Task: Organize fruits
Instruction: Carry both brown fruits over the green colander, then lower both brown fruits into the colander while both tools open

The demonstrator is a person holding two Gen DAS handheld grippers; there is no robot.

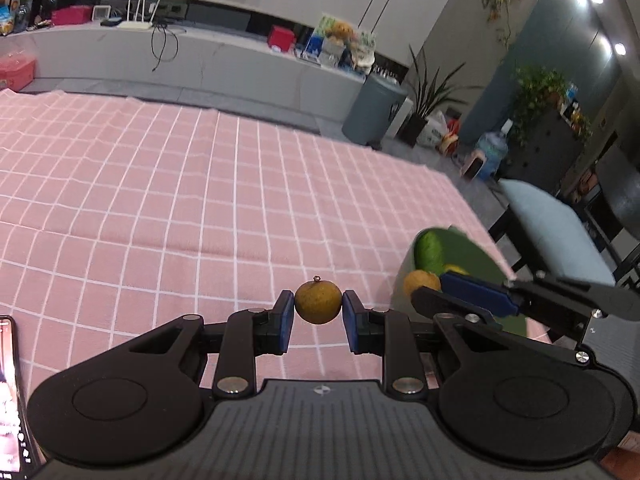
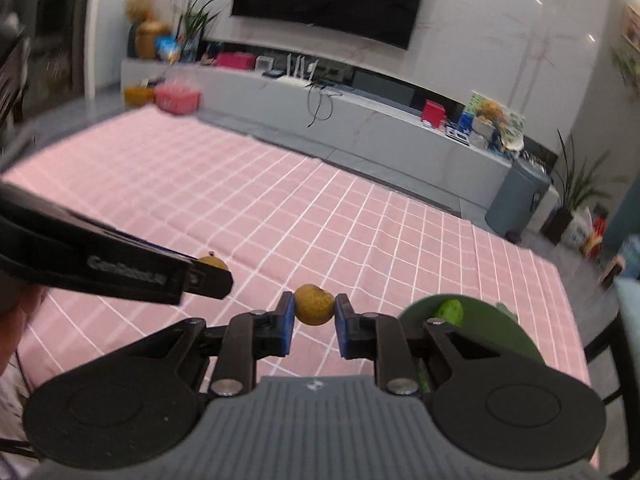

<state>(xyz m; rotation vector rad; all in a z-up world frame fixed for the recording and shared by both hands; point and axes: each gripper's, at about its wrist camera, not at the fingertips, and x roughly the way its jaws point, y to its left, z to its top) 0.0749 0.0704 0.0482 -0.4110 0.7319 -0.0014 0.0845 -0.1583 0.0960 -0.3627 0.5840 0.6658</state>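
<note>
Small round brown-yellow fruit with a short stem [image 1: 318, 301]: nearly spherical, no clear long axis, stem nub pointing up. It sits between the blue pads of the left gripper [image 1: 318, 312], which pinch it from both sides, clear above the pink checked tablecloth [image 1: 160, 184].

Second small round brown-yellow fruit [image 2: 314, 304]: pinched likewise between the pads of the right gripper [image 2: 315, 314]; its stem direction cannot be told.

Green bowl [image 2: 516, 340]: to the right of both grippers, on the cloth. One green oblong fruit [image 2: 450, 312] is inside. In the left wrist view a yellow piece [image 1: 454, 269] lies just beside it.

Count: two held brown-yellow fruits, one bowl.
</note>
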